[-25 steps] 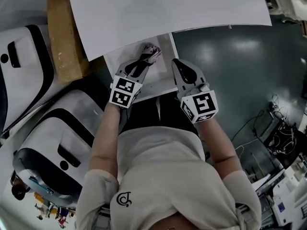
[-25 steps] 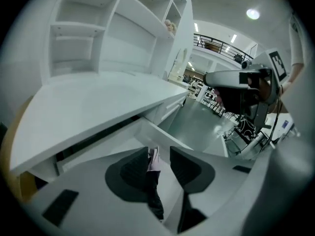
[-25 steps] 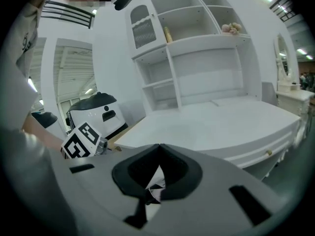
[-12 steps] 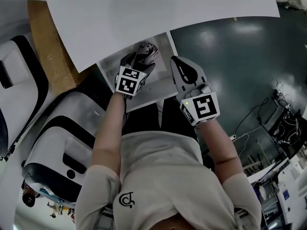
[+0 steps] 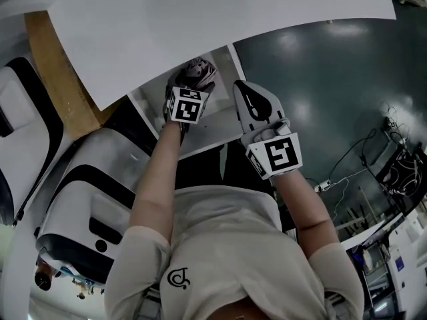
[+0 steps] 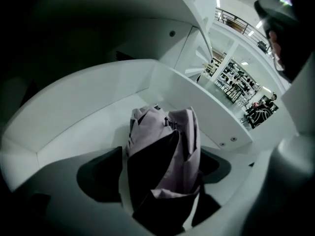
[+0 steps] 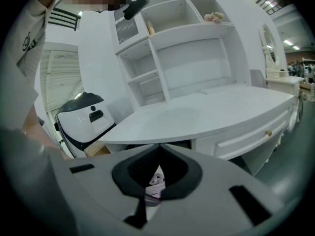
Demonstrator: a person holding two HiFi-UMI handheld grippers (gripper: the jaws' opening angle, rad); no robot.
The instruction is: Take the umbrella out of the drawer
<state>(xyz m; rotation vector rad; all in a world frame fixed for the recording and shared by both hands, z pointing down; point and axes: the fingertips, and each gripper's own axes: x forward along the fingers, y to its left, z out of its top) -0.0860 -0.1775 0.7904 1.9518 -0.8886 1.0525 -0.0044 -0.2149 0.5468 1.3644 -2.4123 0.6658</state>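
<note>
My left claw (image 6: 157, 178) stands wide. Its jaws have just been opening, and the folded umbrella (image 6: 170, 146) now sits between them. The dark pads (image 6: 101, 173) flank it on either side, with a strip of white showing between the left one and the fabric, so I have no grip on it. The umbrella lies inside the open drawer (image 6: 74, 112), which is pulled out from under the white table (image 5: 200, 19), and its loose lilac and black folds point toward 12 o'clock from my left claw.

A second ago that claw was narrower and hung back over the drawer's front edge. Since then it has dropped into the drawer and tipped more steeply onto the umbrella, so that in the head view its marker cube covers more of it.

My right claw (image 7: 156, 176) has hardly shifted. It sits at 3 o'clock from the left one, over the drawer's right side, with its jaws drawn together and nothing in them.
</note>
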